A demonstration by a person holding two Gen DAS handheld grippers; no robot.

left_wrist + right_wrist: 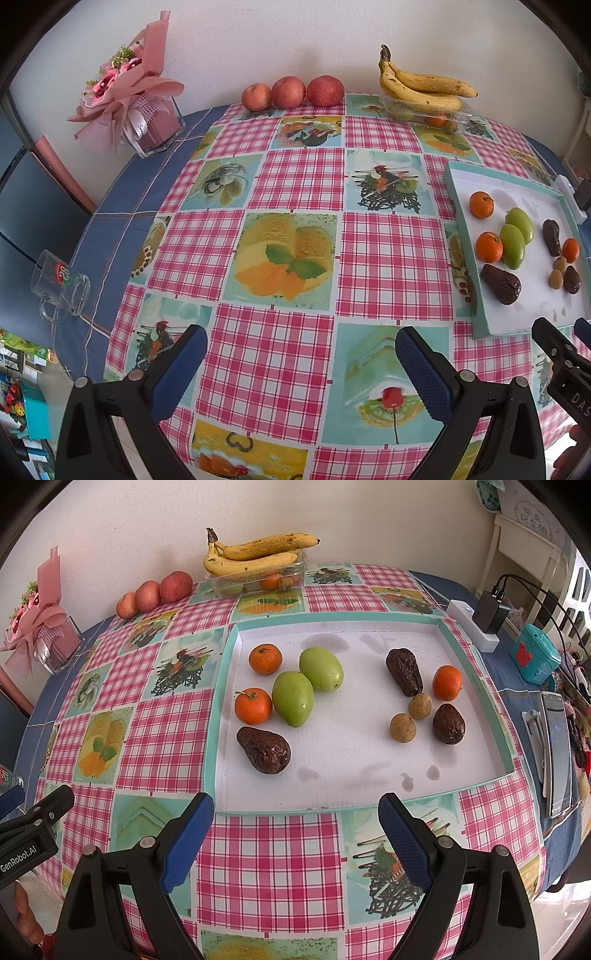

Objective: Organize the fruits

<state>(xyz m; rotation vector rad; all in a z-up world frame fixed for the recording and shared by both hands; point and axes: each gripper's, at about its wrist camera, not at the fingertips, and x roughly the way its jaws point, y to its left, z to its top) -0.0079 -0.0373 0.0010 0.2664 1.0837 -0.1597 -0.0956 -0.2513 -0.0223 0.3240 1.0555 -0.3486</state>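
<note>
- While my right gripper (295,834) and left gripper (301,363) hover spread wide and empty short of the tray (476,794), its fruit lies loose.
- The green mangoes (293,698), mid-tray and touching, look firm and smooth; I'd grip across the belly.
- The mandarins (253,706) beside them: soft, gentle squeeze.
- The wrinkled dates (264,750) probably sticky, yielding.

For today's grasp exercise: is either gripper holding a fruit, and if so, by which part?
Nothing is held. The left gripper and the right gripper are both open, above the tablecloth, short of the tray.
</note>
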